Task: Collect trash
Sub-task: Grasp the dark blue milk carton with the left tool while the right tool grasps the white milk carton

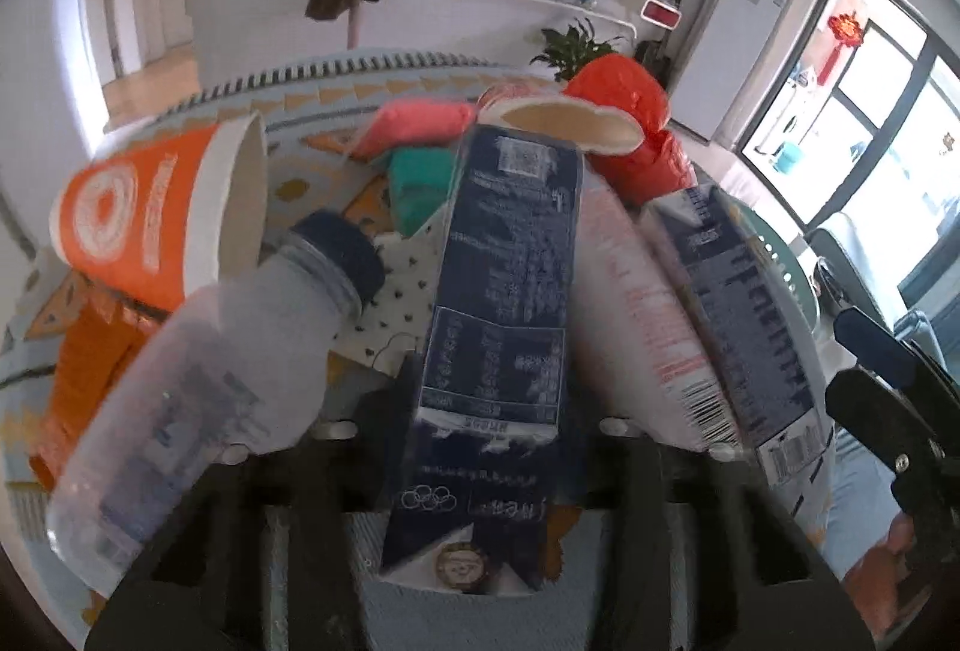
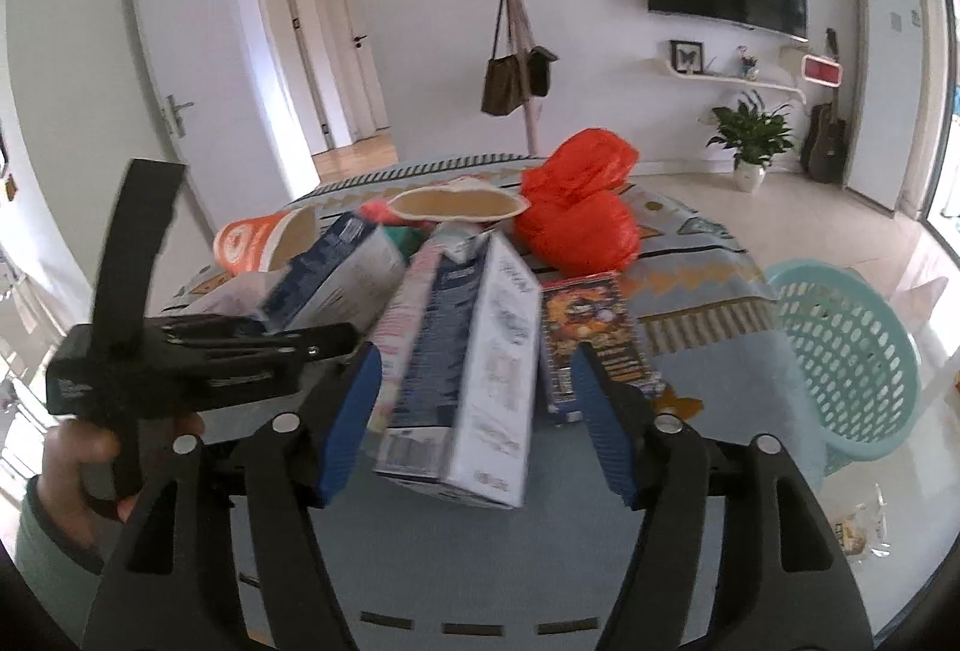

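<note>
A pile of trash lies on the patterned tablecloth (image 2: 690, 243). In the left wrist view my left gripper (image 1: 492, 423) is shut on a dark blue carton (image 1: 510, 255) that points away from the camera. A clear bottle (image 1: 210, 381) with a dark cap leans at its left, in front of an orange paper cup (image 1: 150, 213). My right gripper (image 2: 480, 426) stands open around a white-and-blue carton (image 2: 474, 363), with a gap at each blue pad. A pink-and-white pack (image 2: 402, 327) lies against that carton. The left gripper (image 2: 336, 336) also shows at the left of the right wrist view.
A red plastic bag (image 2: 576, 213) and a tan paper bowl (image 2: 456, 204) lie at the back of the pile. A colourful packet (image 2: 588, 333) lies by my right finger. A pale teal basket (image 2: 840, 351) stands on the floor to the right of the table.
</note>
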Motion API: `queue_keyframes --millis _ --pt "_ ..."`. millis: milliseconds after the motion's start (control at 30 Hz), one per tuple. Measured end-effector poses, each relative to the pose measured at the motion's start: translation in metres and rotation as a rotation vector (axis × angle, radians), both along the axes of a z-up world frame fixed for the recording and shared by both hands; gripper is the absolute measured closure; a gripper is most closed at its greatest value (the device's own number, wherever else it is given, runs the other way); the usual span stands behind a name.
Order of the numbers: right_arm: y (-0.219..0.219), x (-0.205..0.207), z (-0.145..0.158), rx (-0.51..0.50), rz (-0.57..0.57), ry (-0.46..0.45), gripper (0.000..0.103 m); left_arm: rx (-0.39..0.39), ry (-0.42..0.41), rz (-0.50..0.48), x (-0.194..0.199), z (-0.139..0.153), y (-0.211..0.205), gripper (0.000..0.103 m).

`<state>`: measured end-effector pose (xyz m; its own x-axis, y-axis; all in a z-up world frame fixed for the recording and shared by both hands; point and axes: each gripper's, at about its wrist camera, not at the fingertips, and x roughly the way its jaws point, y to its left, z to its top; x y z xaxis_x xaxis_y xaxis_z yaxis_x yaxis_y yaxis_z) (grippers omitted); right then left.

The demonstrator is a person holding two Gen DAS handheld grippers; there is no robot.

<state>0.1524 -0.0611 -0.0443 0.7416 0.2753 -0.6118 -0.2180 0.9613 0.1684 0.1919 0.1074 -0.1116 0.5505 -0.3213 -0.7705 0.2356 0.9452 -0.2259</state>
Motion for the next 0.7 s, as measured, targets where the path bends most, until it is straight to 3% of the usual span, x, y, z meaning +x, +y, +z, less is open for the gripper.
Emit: queue_keyframes --millis 100,200,300,433,567,633,700 --pt "0.007 0.012 -0.007 -0.025 -0.023 0.042 0.040 -0.041 -0.046 0.006 -0.010 0.008 0.005 0.071" --pt "0.007 0.027 -0.015 -0.013 -0.046 0.106 0.040 -0.035 -0.082 0.018 -0.020 0.017 0.006 0.071" --pt "0.009 0.037 -0.020 0.019 -0.026 0.153 0.040 -0.047 -0.093 0.010 -0.027 0.020 0.003 0.071" --pt "0.022 0.043 -0.020 -0.018 -0.013 0.159 0.040 -0.059 -0.092 0.011 -0.028 0.021 0.003 0.071" --pt "0.005 0.048 -0.026 0.009 -0.049 0.209 0.041 -0.054 -0.099 0.010 -0.035 0.021 0.002 0.071" --pt "-0.009 0.047 -0.032 0.061 -0.030 0.238 0.048 -0.050 -0.103 0.007 -0.037 0.022 -0.001 0.071" --pt "-0.014 0.041 -0.029 0.051 -0.038 0.223 0.052 -0.049 -0.106 0.004 -0.041 0.021 -0.003 0.071"
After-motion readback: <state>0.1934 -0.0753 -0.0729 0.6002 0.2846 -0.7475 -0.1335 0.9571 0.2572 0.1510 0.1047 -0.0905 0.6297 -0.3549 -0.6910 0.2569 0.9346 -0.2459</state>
